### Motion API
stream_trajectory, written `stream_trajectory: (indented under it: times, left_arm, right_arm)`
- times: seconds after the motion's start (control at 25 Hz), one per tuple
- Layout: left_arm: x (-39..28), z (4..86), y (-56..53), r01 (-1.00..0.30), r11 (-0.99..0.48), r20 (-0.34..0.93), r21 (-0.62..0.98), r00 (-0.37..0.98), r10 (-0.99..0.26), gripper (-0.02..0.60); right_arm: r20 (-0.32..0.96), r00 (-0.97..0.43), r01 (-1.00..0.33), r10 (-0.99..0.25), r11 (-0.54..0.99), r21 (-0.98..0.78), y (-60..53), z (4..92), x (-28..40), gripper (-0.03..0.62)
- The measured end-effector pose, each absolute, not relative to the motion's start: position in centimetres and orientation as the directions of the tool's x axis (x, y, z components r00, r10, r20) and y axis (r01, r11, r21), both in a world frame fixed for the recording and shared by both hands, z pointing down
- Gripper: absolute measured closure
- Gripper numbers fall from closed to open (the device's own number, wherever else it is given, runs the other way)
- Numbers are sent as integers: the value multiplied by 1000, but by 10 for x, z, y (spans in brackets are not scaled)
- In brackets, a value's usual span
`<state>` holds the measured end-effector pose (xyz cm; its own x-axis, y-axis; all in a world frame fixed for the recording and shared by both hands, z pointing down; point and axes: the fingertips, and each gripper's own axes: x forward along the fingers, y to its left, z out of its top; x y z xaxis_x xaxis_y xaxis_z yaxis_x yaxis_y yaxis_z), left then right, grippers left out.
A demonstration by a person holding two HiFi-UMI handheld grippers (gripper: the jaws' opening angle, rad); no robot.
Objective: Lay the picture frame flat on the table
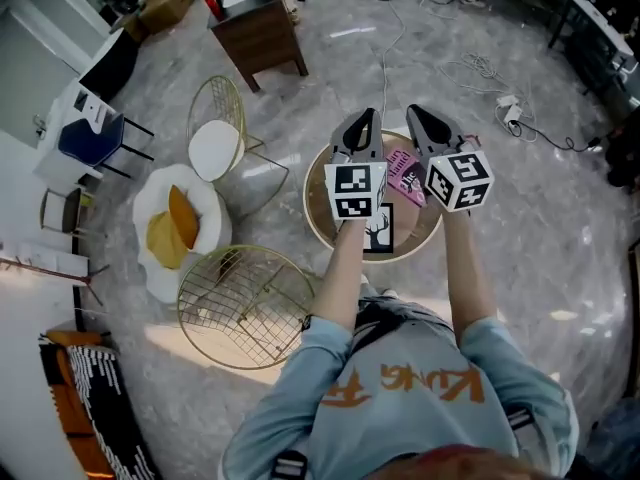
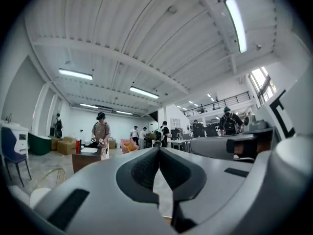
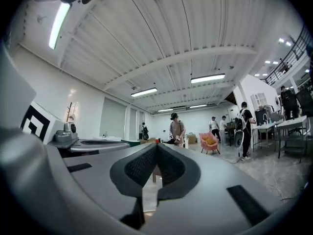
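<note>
Down under the left tongs [image 1: 365, 116] lies the picture frame [image 1: 379, 232].

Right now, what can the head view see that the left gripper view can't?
Only the head view shows the round table with the picture frame and a pink book on it. Only the left gripper view shows ceiling lights and people far off. Both show the left gripper, the brown cabinet and the blue chair.
</note>
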<state>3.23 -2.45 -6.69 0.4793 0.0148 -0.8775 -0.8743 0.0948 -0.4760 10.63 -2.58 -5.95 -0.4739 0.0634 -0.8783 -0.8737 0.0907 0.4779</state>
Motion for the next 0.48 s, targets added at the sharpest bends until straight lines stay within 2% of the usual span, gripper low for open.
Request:
stream_trajectory:
  times: [0.32, 0.48]
  left_arm:
    - [-4, -69, -10, -920, 26, -916, -391, 392, 85, 561]
    - [-21, -66, -35, -937, 14, -937, -348, 348, 42, 561]
  right_arm:
    - [-902, -420, -905, 100, 24, 424, 2, -61, 113, 595]
    - [-911, -406, -913, 73, 20, 409, -18, -60, 121, 595]
